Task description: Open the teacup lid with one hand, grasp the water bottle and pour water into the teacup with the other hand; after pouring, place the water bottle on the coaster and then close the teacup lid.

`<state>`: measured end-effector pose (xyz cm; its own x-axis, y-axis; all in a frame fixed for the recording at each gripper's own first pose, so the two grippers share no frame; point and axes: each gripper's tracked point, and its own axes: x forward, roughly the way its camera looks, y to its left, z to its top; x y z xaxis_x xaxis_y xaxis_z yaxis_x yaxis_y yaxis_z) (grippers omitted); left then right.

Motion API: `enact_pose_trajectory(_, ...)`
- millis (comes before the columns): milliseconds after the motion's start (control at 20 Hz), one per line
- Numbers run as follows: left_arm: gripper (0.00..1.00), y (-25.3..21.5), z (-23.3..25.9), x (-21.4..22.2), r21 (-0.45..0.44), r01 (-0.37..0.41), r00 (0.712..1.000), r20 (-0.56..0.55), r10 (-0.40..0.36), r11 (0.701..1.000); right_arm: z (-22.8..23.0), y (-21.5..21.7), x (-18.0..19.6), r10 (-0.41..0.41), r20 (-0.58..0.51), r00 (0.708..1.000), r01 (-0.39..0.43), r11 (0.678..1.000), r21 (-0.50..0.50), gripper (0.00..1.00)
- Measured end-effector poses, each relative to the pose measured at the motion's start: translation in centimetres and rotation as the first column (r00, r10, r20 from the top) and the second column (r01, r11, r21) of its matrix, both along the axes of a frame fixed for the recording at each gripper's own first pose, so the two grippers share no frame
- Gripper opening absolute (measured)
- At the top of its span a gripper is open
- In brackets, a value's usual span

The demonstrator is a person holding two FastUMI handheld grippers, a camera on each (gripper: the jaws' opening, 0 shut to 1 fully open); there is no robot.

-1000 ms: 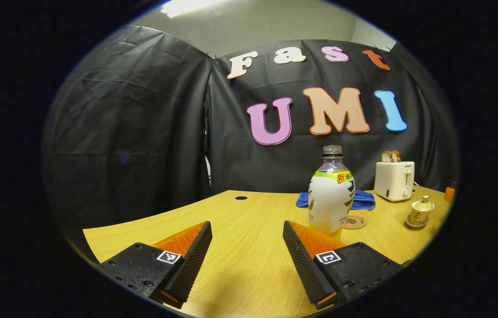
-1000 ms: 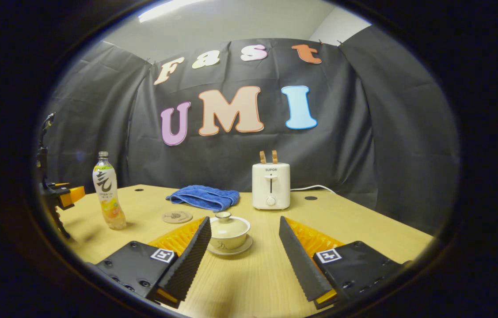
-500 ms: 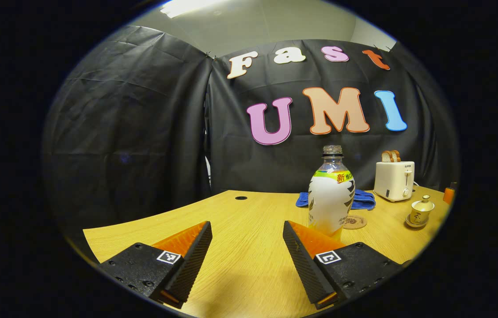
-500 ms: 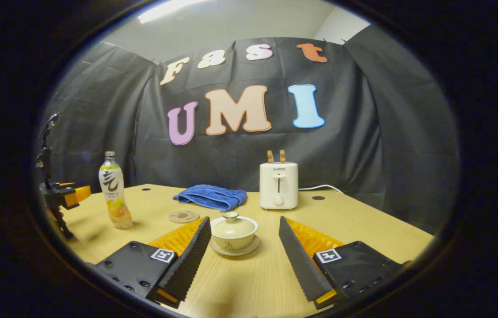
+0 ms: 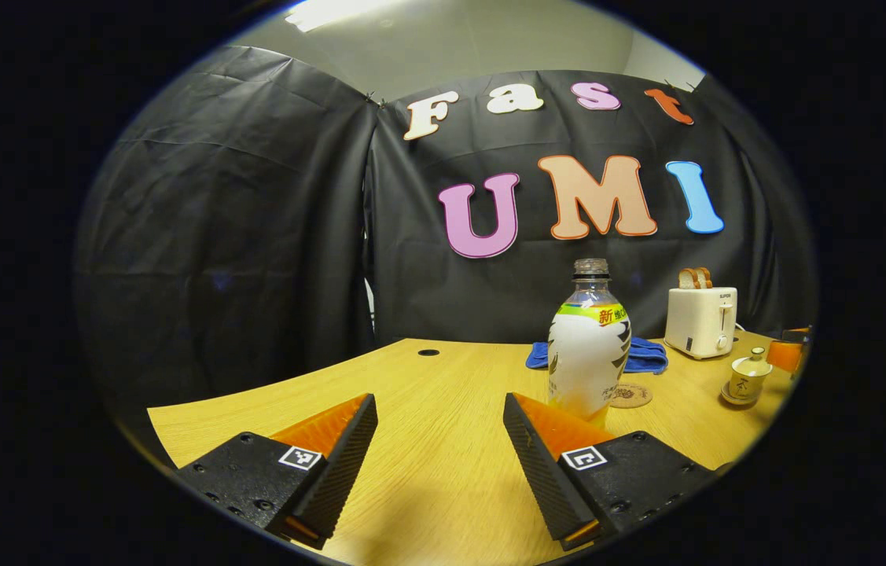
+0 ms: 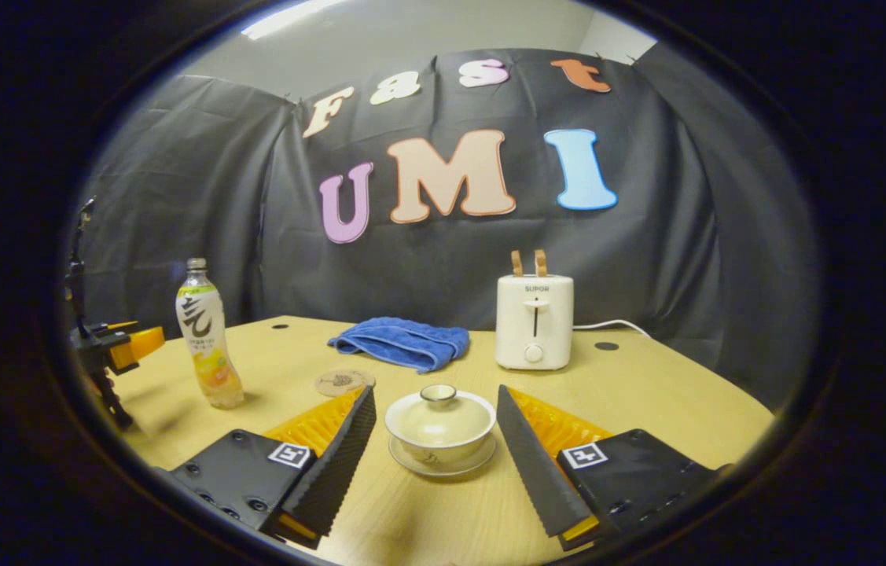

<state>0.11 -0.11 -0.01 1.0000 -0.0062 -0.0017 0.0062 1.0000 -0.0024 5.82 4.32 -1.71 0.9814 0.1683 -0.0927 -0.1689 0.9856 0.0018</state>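
Black cloth walls close the booth on all sides; a pale wooden worktop (image 6: 647, 393) carries everything.

Left tongs (image 5: 440, 409): released, fingers spread wide, nothing between them, low over bare wood. Bottle (image 5: 589, 346) stands upright just beyond the right finger, cap off as far as the neck shows. Coaster (image 5: 631, 395) lies flat just behind and right of the bottle, apart from it. Teacup (image 5: 749, 376) farther right, on its saucer, lid on. Blue towel (image 5: 643, 354) behind the bottle; toaster (image 5: 700, 321) at the back right, bread in its slots.

Right tongs (image 6: 436, 401): released, fingers spread with the teacup (image 6: 440, 420) between them (neither finger touching it, as far as can be told). Lid (image 6: 439, 407) sits on the cup, knob up; saucer (image 6: 443, 460) underneath. Coaster (image 6: 342, 382) beyond the left finger. Bottle (image 6: 208, 338) well off to the left, upright. Towel (image 6: 403, 343) crumpled behind the coaster. Toaster (image 6: 534, 321) behind the cup, cord running off right. Left tongs (image 6: 124, 346) at far left, near the bottle.
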Motion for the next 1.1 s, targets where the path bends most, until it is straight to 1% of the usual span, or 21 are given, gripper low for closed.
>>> enact_pose_trajectory(50, 0.94, 0.0, -0.1, 0.0, 0.0, 0.0, 1.0, 0.0, 0.0, 1.0, 0.0, 0.2, 0.6, -0.003, -0.006, 1.0, 0.003, 1.0, 0.0, 0.94)
enact_pose_trajectory(300, 0.94, -0.1, 0.0, 0.1, -0.001, 0.005, 1.0, 0.0, -0.005, 1.0, -0.4, 0.5, 3.0, -0.025, -0.025, 0.999, 0.025, 1.0, -0.012, 0.94)
enact_pose_trajectory(500, 0.94, 0.0, -0.1, 0.0, -0.001, 0.003, 1.0, -0.001, -0.003, 1.0, -1.0, 0.9, 3.9, -0.016, -0.062, 0.998, 0.015, 1.0, -0.023, 0.95)
enact_pose_trajectory(700, 0.94, -0.1, 0.0, 0.0, -0.001, 0.003, 1.0, -0.001, -0.003, 1.0, -1.5, 1.0, 4.5, -0.019, -0.087, 0.996, 0.017, 0.999, -0.029, 0.65)
enact_pose_trajectory(800, 0.94, 0.0, 0.0, 0.0, -0.001, 0.002, 1.0, -0.001, -0.002, 1.0, -1.3, 1.0, 4.5, -0.014, -0.083, 0.996, 0.011, 0.999, -0.03, 0.55)
enact_pose_trajectory(900, 0.94, -0.1, 0.0, 0.0, -0.001, 0.002, 1.0, -0.001, -0.002, 1.0, -1.4, 1.5, 4.4, 0.002, -0.076, 0.997, -0.004, 0.999, -0.035, 0.43)
enact_pose_trajectory(1000, 0.94, -0.1, 0.0, 0.0, -0.001, 0.002, 1.0, 0.0, -0.002, 1.0, -1.3, 1.4, 4.6, -0.001, -0.073, 0.997, -0.002, 0.999, -0.046, 0.36)
enact_pose_trajectory(1100, 0.94, 0.0, 0.0, 0.0, -0.001, 0.002, 1.0, -0.001, -0.002, 1.0, -1.3, 1.5, 4.4, 0.006, -0.068, 0.998, -0.009, 0.999, -0.043, 0.35)
